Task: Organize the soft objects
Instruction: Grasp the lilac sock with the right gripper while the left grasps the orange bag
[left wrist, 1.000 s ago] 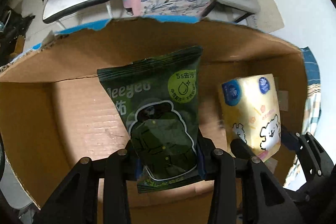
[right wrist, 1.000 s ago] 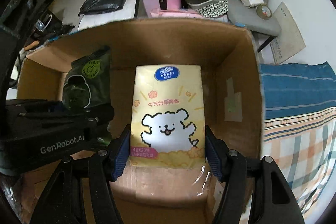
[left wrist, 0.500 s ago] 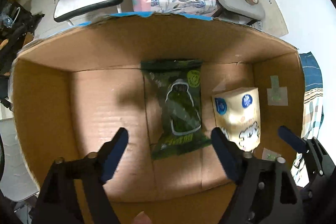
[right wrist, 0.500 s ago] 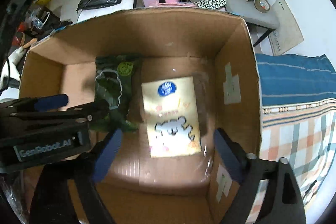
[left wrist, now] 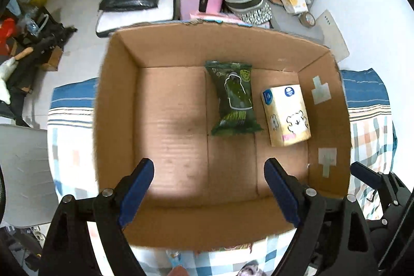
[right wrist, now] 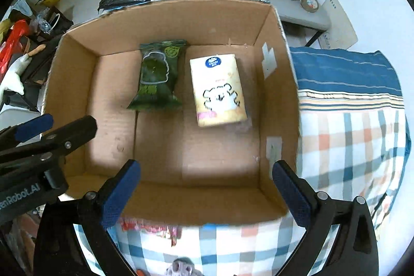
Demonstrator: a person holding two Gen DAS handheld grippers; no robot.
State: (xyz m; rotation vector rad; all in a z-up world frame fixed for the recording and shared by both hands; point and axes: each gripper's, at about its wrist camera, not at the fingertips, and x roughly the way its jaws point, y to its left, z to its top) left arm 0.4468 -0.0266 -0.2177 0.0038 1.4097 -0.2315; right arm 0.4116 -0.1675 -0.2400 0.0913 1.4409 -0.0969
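Two tools — left, right — spread wide, empty; green pouch, tissue pack in box.

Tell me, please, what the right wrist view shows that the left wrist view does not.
Only the right wrist view shows the left gripper from the side and a red-printed packet on the checked cloth in front of the box. Only the left wrist view shows a grey chair seat at far left. Both show the cardboard box holding the green pouch and the yellow tissue pack, and open fingers.
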